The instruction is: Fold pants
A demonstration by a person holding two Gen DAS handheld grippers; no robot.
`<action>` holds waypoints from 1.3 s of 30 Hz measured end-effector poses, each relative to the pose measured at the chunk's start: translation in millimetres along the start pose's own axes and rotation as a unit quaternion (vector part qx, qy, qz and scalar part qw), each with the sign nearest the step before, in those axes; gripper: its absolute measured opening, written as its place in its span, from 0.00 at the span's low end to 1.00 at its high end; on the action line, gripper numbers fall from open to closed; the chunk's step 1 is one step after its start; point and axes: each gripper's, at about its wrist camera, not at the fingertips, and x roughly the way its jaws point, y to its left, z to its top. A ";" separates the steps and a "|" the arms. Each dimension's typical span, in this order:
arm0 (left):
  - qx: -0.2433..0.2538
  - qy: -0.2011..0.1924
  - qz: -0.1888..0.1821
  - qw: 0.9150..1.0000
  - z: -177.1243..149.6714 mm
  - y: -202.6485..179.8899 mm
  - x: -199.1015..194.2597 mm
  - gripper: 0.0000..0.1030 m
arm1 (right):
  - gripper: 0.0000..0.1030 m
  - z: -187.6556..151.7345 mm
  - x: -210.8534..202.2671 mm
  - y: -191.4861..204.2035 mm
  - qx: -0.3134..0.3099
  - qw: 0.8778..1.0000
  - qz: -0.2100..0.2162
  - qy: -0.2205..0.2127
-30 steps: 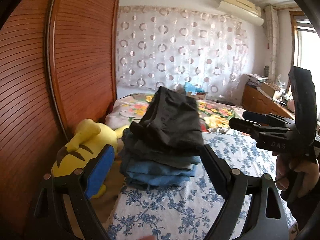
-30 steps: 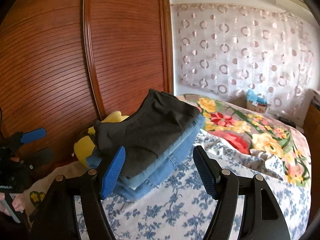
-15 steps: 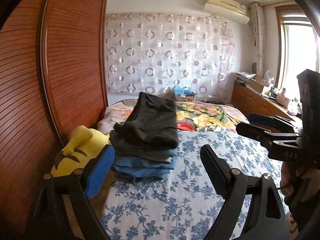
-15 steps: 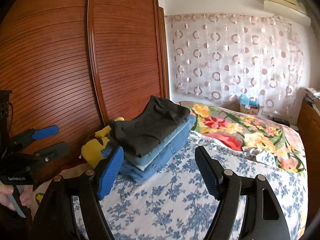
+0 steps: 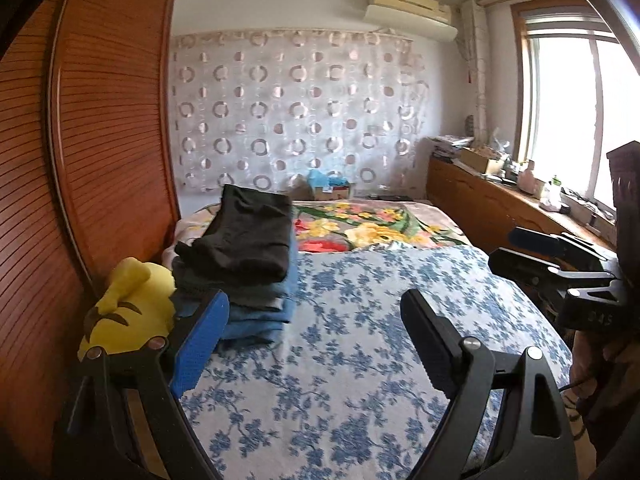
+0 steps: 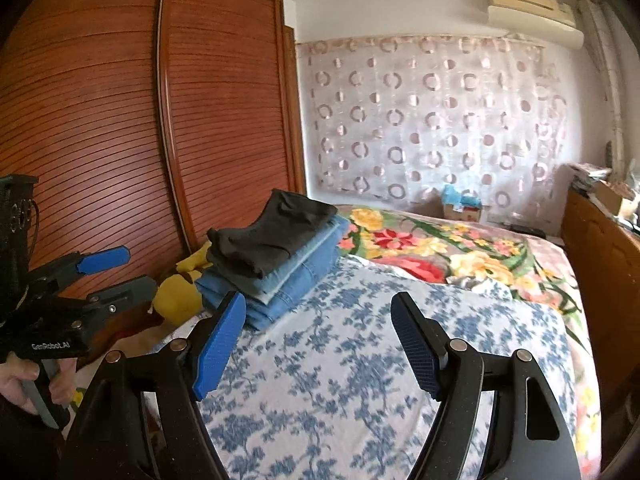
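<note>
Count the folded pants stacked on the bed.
About 4, all in one stack beside the yellow plush toy: black pair on top, grey beneath it, then two blue denim layers. More may be hidden between the layers.

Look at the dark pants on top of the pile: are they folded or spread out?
Folded. The dark pants lie as a compact rectangle with layered edges, topping the stack of jeans on the bed.

Plush toy [image 5: 124, 312] half hidden behind pants stack [image 5: 244, 264] (face unseen).
</note>
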 end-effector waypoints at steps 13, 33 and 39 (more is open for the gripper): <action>0.013 0.004 -0.038 0.999 -7.0 -35.4 -23.3 0.86 | 0.77 -28.5 -51.7 4.5 0.031 0.998 -0.050 -0.007; 0.024 0.004 -0.056 0.998 -1.0 -79.2 -29.4 0.86 | 0.79 -37.9 -86.1 2.7 0.068 0.989 -0.126 -0.023; 0.022 -0.012 -0.052 0.998 6.1 -81.5 -40.2 0.86 | 0.79 -35.4 -93.7 11.8 0.067 0.988 -0.132 -0.037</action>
